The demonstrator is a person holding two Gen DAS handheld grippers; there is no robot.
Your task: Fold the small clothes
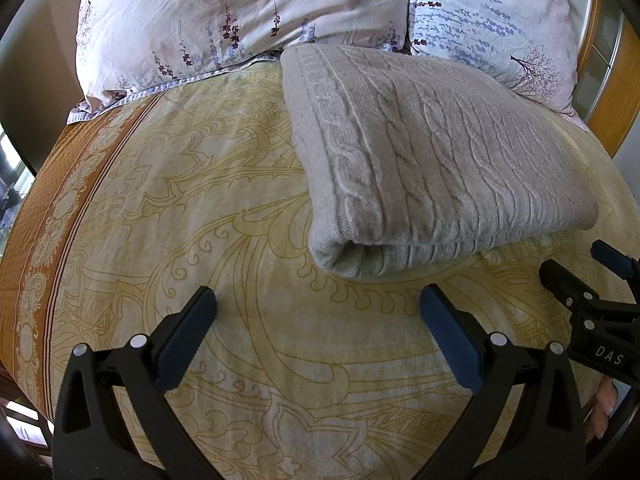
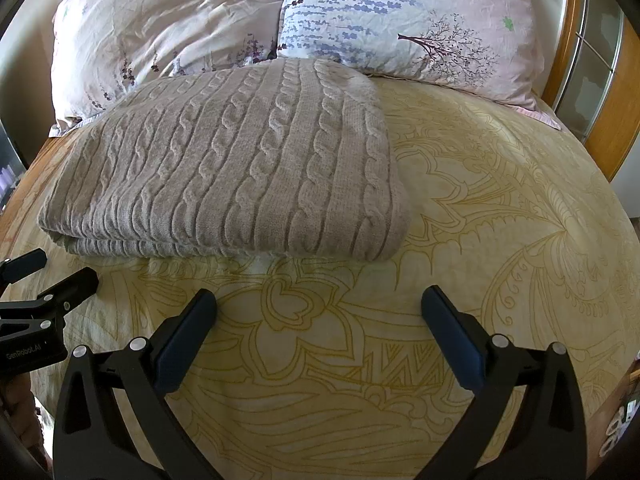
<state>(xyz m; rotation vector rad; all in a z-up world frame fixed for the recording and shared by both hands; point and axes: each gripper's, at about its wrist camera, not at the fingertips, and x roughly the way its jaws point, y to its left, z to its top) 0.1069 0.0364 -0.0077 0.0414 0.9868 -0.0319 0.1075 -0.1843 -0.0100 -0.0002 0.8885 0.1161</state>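
Note:
A grey cable-knit sweater (image 1: 432, 168) lies folded into a thick rectangle on the yellow patterned bedsheet (image 1: 200, 220). It also shows in the right wrist view (image 2: 240, 168). My left gripper (image 1: 318, 300) is open and empty, a short way in front of the sweater's near folded edge. My right gripper (image 2: 319, 300) is open and empty, in front of the sweater's near right corner. The right gripper also shows at the right edge of the left wrist view (image 1: 588, 264), and the left gripper at the left edge of the right wrist view (image 2: 60, 268).
Two floral pillows (image 1: 240, 20) (image 2: 420, 20) lie behind the sweater at the head of the bed. A wooden headboard (image 2: 608, 120) stands at the far right. The sheet's orange border (image 1: 60, 200) marks the bed's left edge.

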